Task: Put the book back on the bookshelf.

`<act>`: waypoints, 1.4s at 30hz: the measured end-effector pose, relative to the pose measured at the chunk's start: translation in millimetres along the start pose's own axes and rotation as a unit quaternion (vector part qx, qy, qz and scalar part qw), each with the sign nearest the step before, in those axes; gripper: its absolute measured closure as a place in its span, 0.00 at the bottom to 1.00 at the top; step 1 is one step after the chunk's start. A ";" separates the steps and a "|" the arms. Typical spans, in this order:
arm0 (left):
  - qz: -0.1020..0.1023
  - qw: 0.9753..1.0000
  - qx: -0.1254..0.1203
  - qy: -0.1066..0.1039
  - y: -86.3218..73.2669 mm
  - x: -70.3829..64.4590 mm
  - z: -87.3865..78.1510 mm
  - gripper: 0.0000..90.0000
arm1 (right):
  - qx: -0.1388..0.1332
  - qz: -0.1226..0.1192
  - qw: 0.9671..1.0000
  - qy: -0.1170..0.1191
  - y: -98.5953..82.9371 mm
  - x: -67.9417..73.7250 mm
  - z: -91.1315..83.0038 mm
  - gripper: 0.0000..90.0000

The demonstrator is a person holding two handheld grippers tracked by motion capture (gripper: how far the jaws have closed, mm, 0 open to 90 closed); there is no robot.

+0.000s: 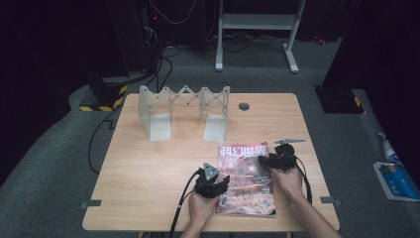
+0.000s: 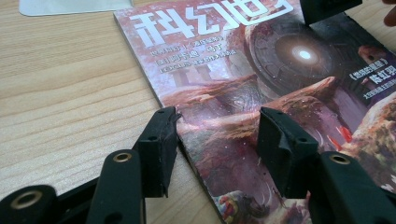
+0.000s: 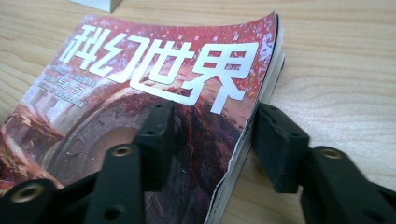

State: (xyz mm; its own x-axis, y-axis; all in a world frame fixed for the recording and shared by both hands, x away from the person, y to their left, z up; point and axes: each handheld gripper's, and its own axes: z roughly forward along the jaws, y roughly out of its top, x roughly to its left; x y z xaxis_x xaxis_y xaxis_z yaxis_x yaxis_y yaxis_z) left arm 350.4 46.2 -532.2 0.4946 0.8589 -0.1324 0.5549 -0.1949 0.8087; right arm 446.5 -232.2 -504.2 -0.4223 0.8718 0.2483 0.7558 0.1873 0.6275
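Your left gripper sits at the magazine's left edge, jaws spread apart and straddling that edge without pinching it. The magazine lies flat on the wooden table, near your side, right of centre. Your right gripper straddles its right edge, jaws also released. Farther back stands the grey folding rack.

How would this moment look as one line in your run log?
left gripper: open, straddling magazine left edge | right gripper: open, straddling its right edge | magazine: flat on table | rack: behind, untouched
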 end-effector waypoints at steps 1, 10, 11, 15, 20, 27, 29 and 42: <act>-0.002 1.000 0.000 0.000 -0.1 -0.3 0.0 0.53 | -0.004 -0.004 1.000 0.001 0.2 0.7 -1.5 0.59; -0.001 1.000 0.000 0.001 -0.3 -0.8 -0.1 0.53 | -0.025 -0.019 0.999 0.016 -0.5 5.2 -9.0 0.65; 0.000 1.000 0.001 0.001 -0.3 -0.6 -0.2 0.53 | -0.029 -0.025 0.999 0.020 -0.8 5.6 -10.1 0.66; 0.001 1.000 0.000 0.001 -0.4 -0.6 -0.2 0.53 | -0.032 -0.034 0.998 0.034 -2.1 8.7 -15.0 0.66; 0.001 1.000 0.000 0.001 -0.5 -0.6 -0.2 0.53 | -0.023 -0.026 0.999 0.037 -2.6 7.3 -12.9 0.62; 0.003 1.000 -0.002 0.003 -0.7 -0.9 -0.1 0.54 | -0.022 -0.032 0.998 0.049 -5.0 6.4 -14.5 0.66; 0.003 1.000 -0.002 0.004 -0.8 -0.9 -0.1 0.54 | -0.019 -0.042 0.998 0.051 -5.7 9.1 -16.7 0.66; 0.003 1.000 -0.002 0.004 -0.9 -0.9 -0.2 0.54 | 0.000 -0.055 0.996 0.063 -7.0 21.1 -6.1 0.68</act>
State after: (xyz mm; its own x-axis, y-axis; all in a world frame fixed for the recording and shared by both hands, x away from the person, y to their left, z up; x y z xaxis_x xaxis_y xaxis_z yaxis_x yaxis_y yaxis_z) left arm 349.3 45.7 -532.7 0.4922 0.8617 -0.1228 0.5491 -0.1979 0.8120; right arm 429.3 -217.8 -498.8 -0.5622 0.7822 0.2685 0.7013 0.2789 0.6561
